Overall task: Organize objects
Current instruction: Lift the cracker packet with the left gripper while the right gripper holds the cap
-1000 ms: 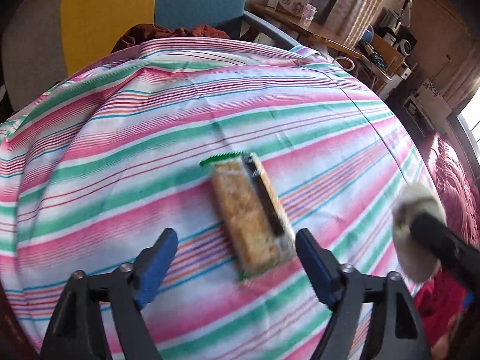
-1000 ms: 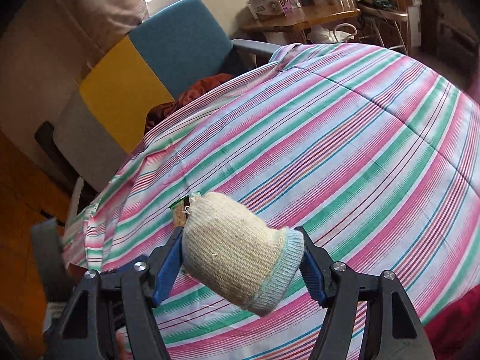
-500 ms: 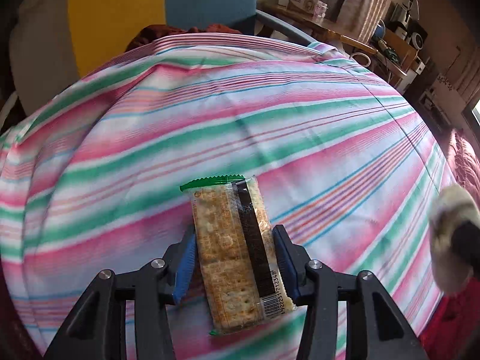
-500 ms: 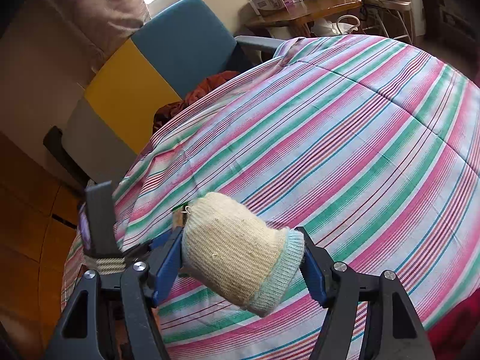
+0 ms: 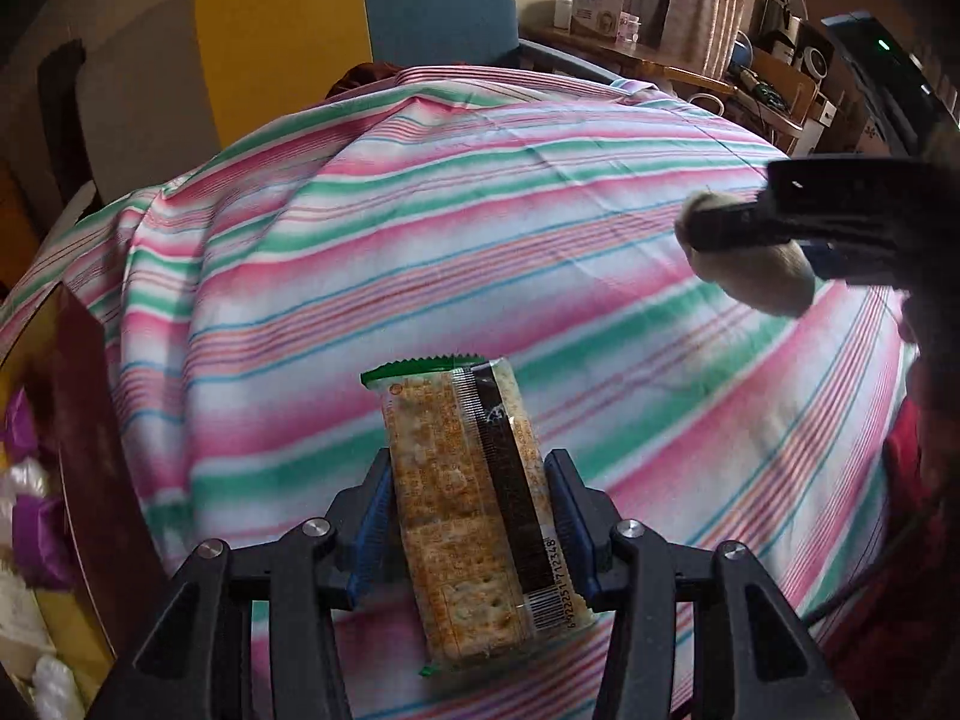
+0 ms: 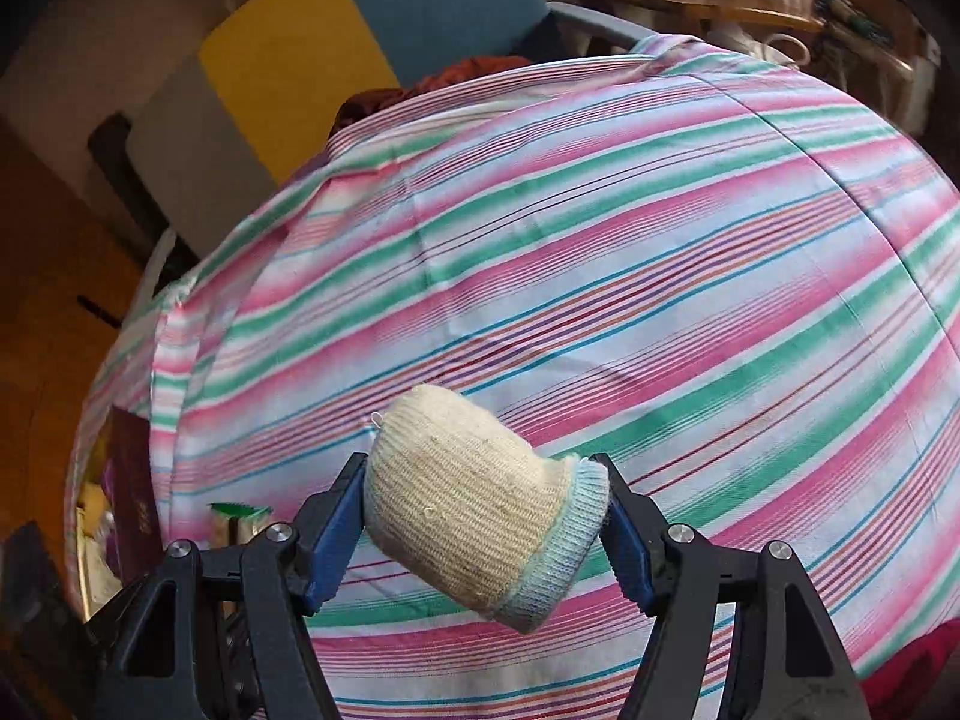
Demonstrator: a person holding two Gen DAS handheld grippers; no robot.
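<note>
My left gripper (image 5: pixel 474 516) is shut on a cracker packet (image 5: pixel 468 498) with a green top edge and a barcode, held above the striped cloth (image 5: pixel 456 228). My right gripper (image 6: pixel 486 516) is shut on a rolled cream knit sock (image 6: pixel 474 504) with a pale blue cuff, held above the same cloth (image 6: pixel 600 252). In the left wrist view the right gripper with the sock (image 5: pixel 756 276) is at the right. In the right wrist view the packet's green end (image 6: pixel 237 513) shows at the lower left.
A dark red box (image 5: pixel 90 450) with purple and white packets inside stands at the left edge of the cloth. A yellow, blue and grey chair (image 5: pixel 336 30) stands behind. A wooden desk (image 5: pixel 636 54) with boxes is at the back right.
My left gripper closed on the cracker packet and lifted it off the cloth, moving left toward the box. My right gripper kept hold of the sock and swung left as well.
</note>
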